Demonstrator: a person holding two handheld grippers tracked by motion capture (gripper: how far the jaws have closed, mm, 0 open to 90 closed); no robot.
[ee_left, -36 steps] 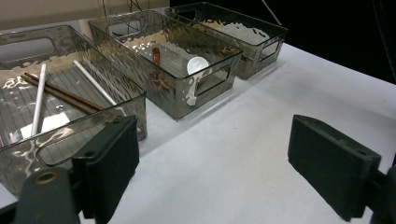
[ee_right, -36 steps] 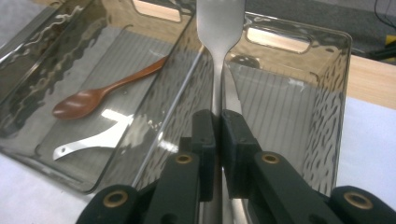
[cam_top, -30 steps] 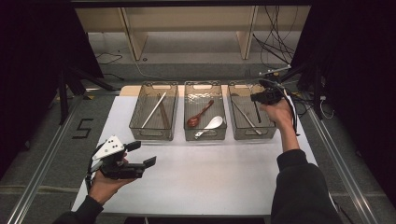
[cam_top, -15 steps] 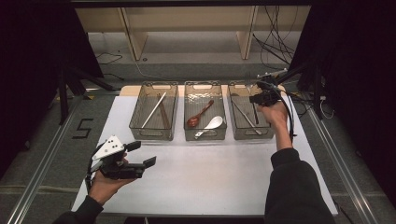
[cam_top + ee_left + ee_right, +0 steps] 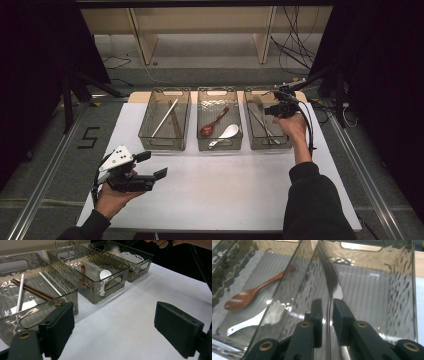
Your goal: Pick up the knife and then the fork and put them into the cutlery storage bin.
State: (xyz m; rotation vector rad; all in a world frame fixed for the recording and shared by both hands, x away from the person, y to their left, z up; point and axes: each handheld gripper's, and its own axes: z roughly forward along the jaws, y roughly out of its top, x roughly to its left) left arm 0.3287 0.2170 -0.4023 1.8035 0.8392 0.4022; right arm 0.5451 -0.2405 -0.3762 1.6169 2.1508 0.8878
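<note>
- Three clear ribbed bins stand in a row on the white desk (image 5: 225, 190).
- Left claw (image 5: 150, 170) hovers low over the desk's near left, jaws wide, holding nothing.
- Middle bin (image 5: 218, 145) holds a brown spoon (image 5: 214, 122) and a white one (image 5: 225, 134).
- Right claw (image 5: 327, 315), in the right bin (image 5: 402, 290), is clamped on a thin shiny metal utensil (image 5: 332, 287) lying lengthwise.

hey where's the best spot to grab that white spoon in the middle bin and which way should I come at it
Grip the white spoon by its slim flat handle, not the rounded bowl, which the jaws would likely slip off. Come straight down from above: the middle bin has tall walls that block any side approach. Set the jaws across the handle's width. The brown wooden spoon lies just beside it, so stay toward the handle's free end.
</note>
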